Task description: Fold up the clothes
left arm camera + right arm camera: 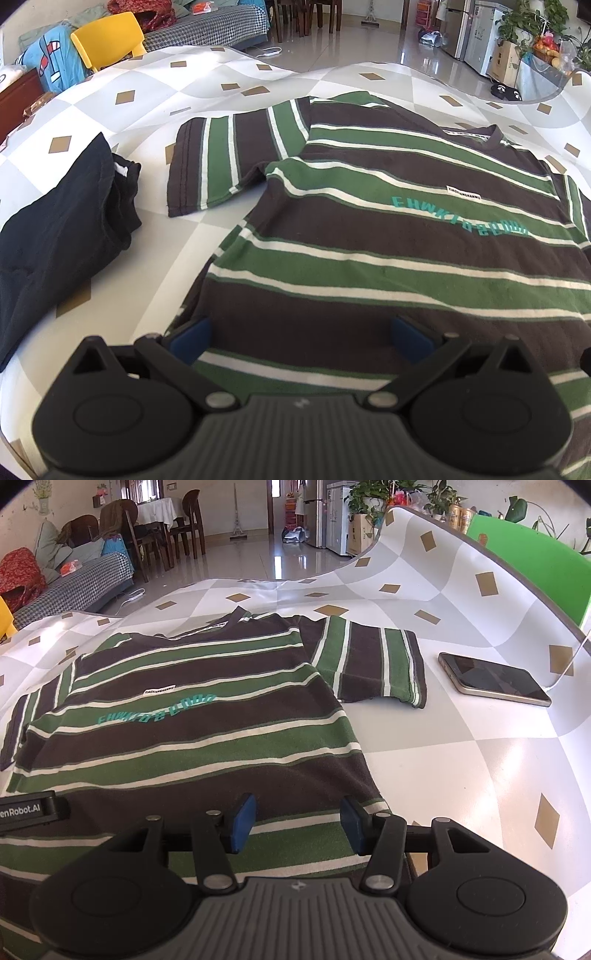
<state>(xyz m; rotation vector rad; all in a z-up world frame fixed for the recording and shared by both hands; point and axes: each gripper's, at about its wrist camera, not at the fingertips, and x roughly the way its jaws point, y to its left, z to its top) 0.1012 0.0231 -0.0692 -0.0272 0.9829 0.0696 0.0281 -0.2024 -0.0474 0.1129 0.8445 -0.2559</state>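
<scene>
Both my left gripper (301, 338) and right gripper (297, 821) sit spread and empty over the hem of the striped T-shirt (388, 236), spread flat on the bench (461, 760), so folding hasn't started; next I'd likely pinch both hem corners.

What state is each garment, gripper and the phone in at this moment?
striped T-shirt: spread flat, front up, unfolded
black garment: folded, left of the shirt
phone: flat, screen dark
left gripper: open over the hem
right gripper: open over the hem
</scene>
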